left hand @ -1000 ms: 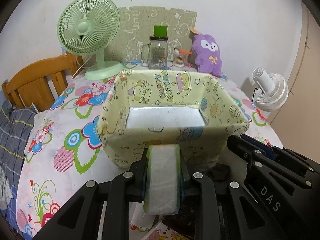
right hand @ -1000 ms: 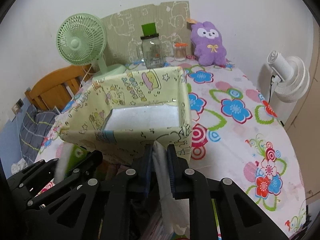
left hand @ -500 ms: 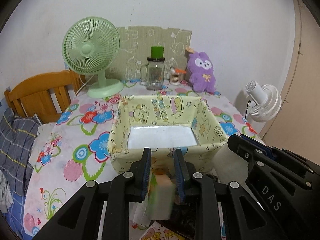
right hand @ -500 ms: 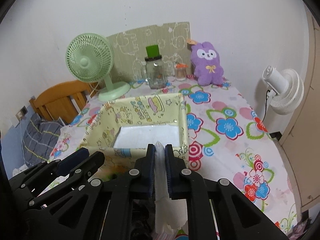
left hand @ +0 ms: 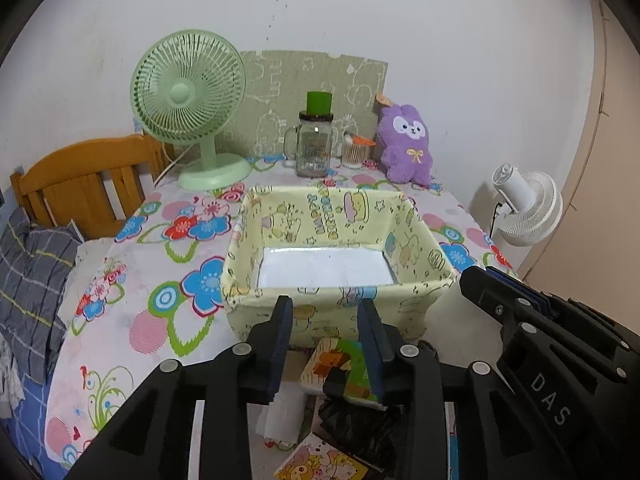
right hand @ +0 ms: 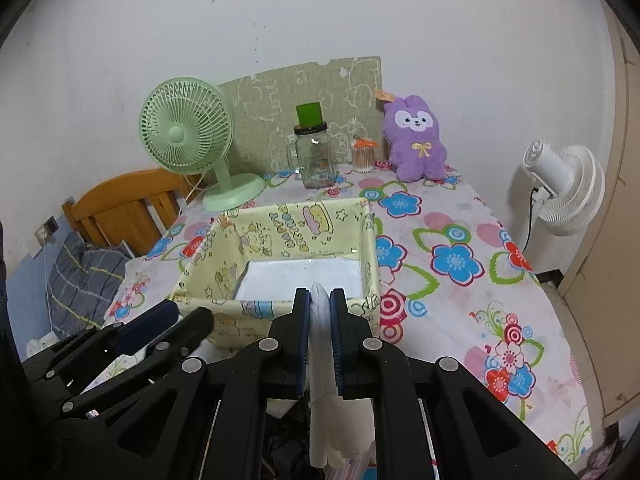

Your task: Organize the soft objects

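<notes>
A pale yellow fabric bin [left hand: 336, 304] with cartoon prints and a white bottom stands on the flowered table; it also shows in the right wrist view [right hand: 280, 300]. My left gripper [left hand: 326, 312] is open and empty, above a green tissue pack [left hand: 340, 368] that lies in front of the bin. My right gripper [right hand: 319, 302] is shut on a white tissue pack [right hand: 322, 360], held just before the bin's near wall. A purple plush rabbit [right hand: 416, 140] sits at the back of the table.
At the back stand a green fan [left hand: 188, 108], a glass jar [left hand: 314, 144] and a cotton-swab cup [left hand: 354, 152]. A white fan [right hand: 568, 188] is off the table's right edge. A wooden chair [left hand: 80, 184] is at left. More small packs [left hand: 320, 464] lie below my left gripper.
Both grippers rose and pulled back from the bin. My left gripper opened and the green tissue pack dropped onto the table before the bin. My right gripper kept its white pack.
</notes>
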Demonstrator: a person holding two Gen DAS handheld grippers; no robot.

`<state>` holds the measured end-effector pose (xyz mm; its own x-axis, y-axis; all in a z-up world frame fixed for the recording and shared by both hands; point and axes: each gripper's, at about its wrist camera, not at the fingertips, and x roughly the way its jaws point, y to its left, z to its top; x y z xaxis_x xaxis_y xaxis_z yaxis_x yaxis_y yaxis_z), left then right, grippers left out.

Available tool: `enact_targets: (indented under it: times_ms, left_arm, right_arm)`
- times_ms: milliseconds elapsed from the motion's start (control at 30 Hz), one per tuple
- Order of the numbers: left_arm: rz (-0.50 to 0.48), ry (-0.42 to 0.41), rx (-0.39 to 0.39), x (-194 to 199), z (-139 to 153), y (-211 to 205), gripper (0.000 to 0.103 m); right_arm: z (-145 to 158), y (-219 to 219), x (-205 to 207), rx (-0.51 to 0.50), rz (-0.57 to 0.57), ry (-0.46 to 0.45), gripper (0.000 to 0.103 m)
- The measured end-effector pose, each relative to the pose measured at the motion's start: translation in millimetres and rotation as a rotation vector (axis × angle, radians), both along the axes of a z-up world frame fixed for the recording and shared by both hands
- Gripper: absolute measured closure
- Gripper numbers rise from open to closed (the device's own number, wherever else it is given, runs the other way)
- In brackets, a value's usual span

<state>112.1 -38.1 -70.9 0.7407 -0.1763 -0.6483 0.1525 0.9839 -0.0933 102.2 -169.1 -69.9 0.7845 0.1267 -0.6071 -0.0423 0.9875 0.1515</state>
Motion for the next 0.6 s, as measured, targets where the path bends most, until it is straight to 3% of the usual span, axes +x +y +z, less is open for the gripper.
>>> enact_targets:
  times_ms: [200,367,600]
  left_arm:
    - [0.01,0.045,0.005,5.0,-15.5,-0.3,0.049]
    - [-0.011,0.08,-0.01,7.3,-29.5,-4.4,0.024]
    - [-0.04,0.122,0.003,11.3,-46.7,-17.9,0.02]
  right_arm:
    - [-12.4,-0.2,3.3,-0.005,-0.008,0.028,0.09]
    - [-22.7,-5.6,7.6,-0.008,-0.02,0.045,0.09]
    - [-37.2,-8.4,10.9,-0.029,-0.027,0.068,0.09]
